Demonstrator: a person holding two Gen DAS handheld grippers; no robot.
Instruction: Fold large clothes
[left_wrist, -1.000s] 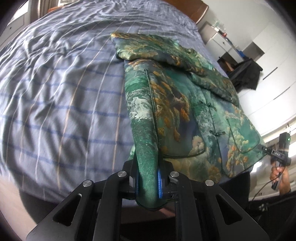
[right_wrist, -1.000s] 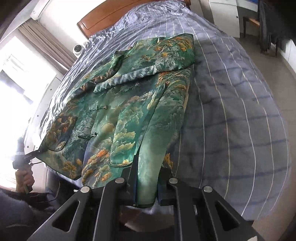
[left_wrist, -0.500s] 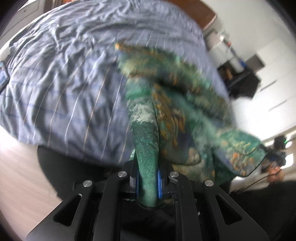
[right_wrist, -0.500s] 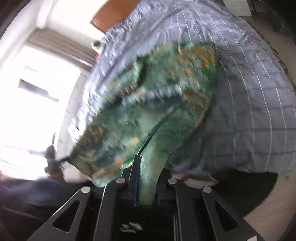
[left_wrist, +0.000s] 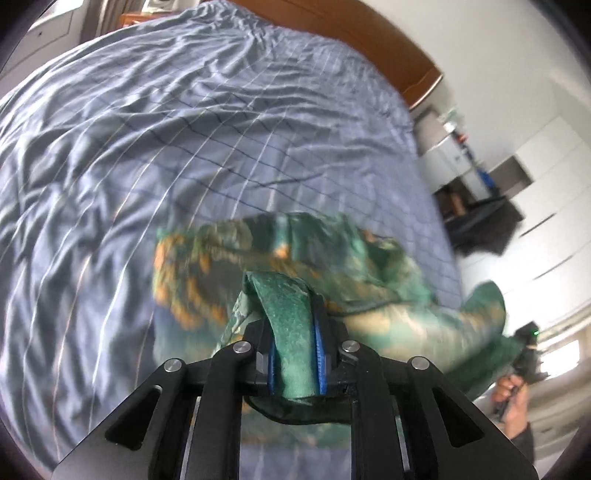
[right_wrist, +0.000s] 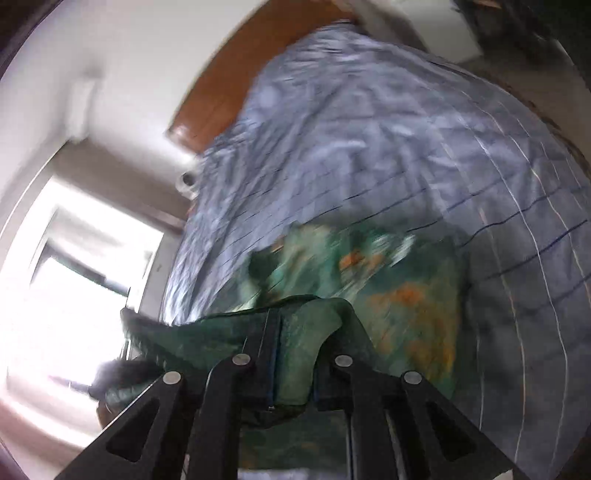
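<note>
Daylight from window (right_wrist: 55, 295), blown out to white glare in my right view. Both views are motion-blurred: garment (left_wrist: 295, 258) smeared, bedsheet (right_wrist: 406, 147) soft. My left fingers (left_wrist: 273, 358) are sharp. Fisheye curvature and dark vignette at the edges.

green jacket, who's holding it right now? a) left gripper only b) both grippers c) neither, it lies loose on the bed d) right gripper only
b: the left gripper and the right gripper are each clamped on a fold of the green patterned jacket, lifted above the striped bedspread.
</note>
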